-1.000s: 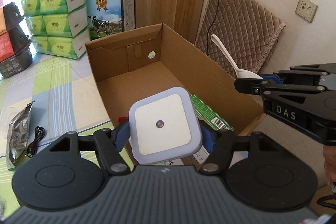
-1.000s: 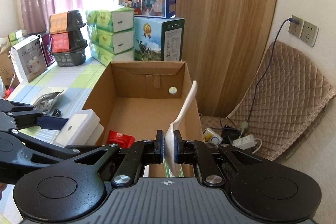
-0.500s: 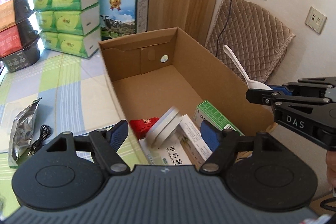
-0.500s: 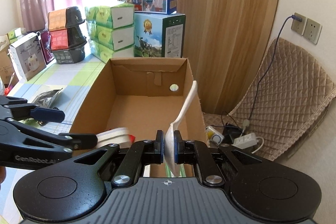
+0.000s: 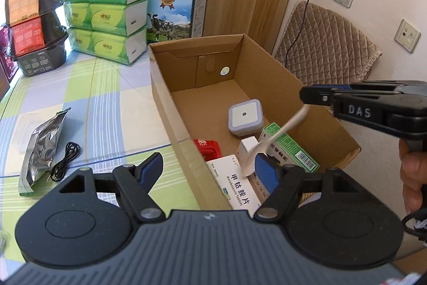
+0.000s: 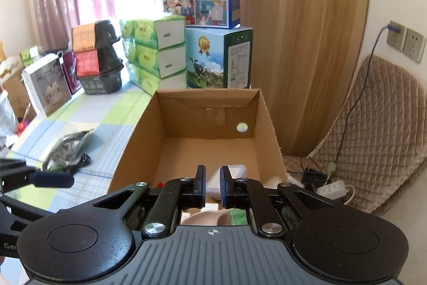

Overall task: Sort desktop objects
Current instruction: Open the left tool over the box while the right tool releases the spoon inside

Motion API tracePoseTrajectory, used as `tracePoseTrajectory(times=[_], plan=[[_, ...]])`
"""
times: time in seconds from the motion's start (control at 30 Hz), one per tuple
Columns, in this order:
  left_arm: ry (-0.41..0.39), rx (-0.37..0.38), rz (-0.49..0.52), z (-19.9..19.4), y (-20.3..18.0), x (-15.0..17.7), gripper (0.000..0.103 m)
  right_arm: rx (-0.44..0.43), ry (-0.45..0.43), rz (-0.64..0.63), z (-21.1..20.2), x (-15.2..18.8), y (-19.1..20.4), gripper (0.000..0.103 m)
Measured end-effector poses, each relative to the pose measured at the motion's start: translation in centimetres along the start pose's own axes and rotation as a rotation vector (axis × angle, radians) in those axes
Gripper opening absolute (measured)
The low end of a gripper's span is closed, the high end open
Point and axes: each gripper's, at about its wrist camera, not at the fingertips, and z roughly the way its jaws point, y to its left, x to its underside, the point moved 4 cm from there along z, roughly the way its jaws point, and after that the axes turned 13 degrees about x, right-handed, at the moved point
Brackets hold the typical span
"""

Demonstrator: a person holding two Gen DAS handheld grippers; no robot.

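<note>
"Slanting handle-up, the white spoon hung over the cardboard box, beneath the right gripper, narrowly parted, empty."
"Left gripper?"
"Wide, empty, nearer the foil pouch leftward."

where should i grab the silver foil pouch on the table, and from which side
Grip the silver foil pouch at its crimped top edge, the flat seam pointing toward the cardboard box. Come from above with the left hand-held gripper, probably avoiding the black cable alongside it.
</note>
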Motion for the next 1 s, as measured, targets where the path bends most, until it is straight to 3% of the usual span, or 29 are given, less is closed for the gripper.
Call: tracePoseTrajectory(times=[0.47, 0.83, 0.93, 1.0], plan=[[-0.007, -0.016, -0.049, -2.7, 0.6, 2.3, 0.072, -0.007, 0.086, 0.048, -2.5, 3.9, 0.0, 0.006], [-0.027, -0.044, -0.09, -6.7, 1.6, 5.0, 0.076, -0.027, 0.083, 0.047, -5.9, 5.2, 2.0, 0.007], [-0.038, -0.054, -0.104, -8.0, 2.1, 5.6, 0.077, -0.038, 0.078, 0.05, -6.8, 5.4, 2.7, 0.011], [-0.045, -0.064, -0.113, -8.9, 2.5, 5.9, 0.077, -0.047, 0.074, 0.048, -7.4, 5.5, 3.3, 0.024]])
